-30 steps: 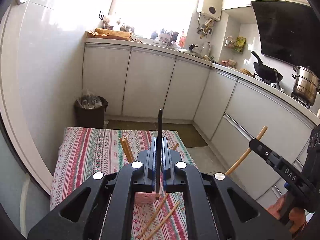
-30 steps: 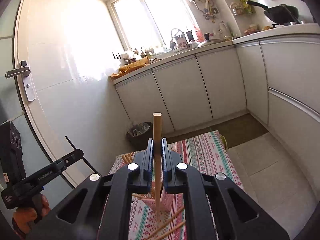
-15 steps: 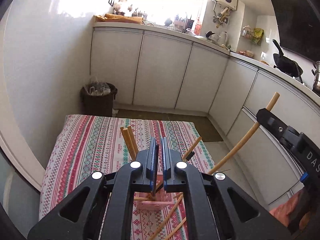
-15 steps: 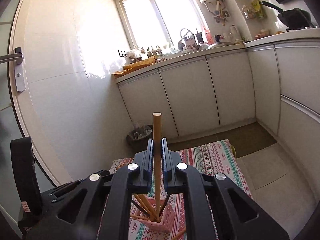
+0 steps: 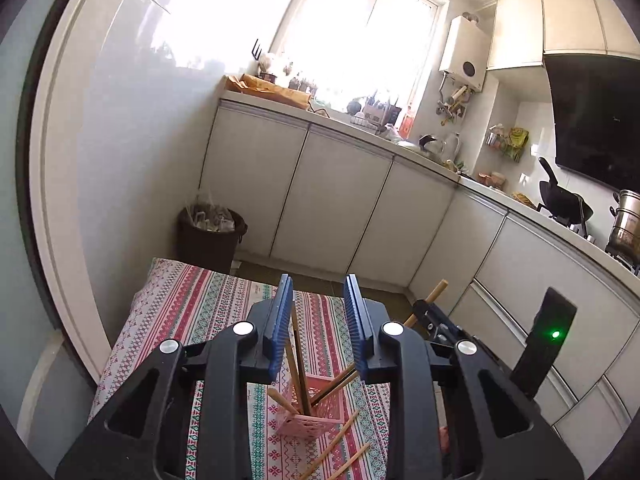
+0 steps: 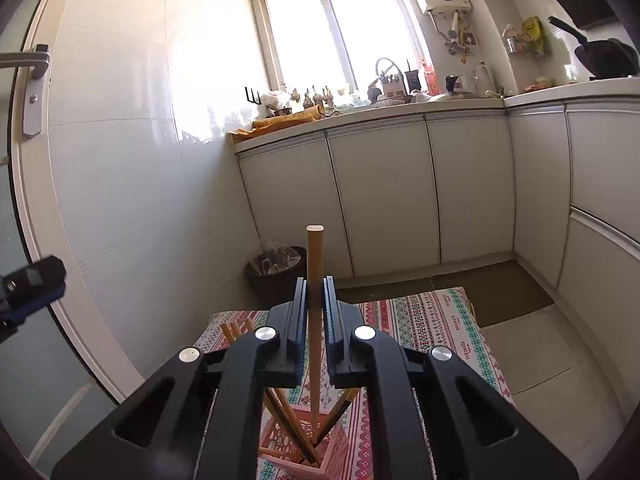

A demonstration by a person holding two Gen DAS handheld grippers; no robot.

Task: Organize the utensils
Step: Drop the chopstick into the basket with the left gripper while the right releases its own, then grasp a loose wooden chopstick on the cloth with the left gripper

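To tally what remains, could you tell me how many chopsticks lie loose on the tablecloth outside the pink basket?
2: one chopstick beside the pink basket, and a second chopstick just right of it on the tablecloth. Others may be hidden.

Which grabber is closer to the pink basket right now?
Right, probably. The right gripper hangs over the pink basket, its chopstick dipping inside. The left gripper, open, sits just above too.

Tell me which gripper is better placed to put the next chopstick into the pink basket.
Right. The right gripper already holds a chopstick upright, tip inside the pink basket. The left gripper is open, empty.
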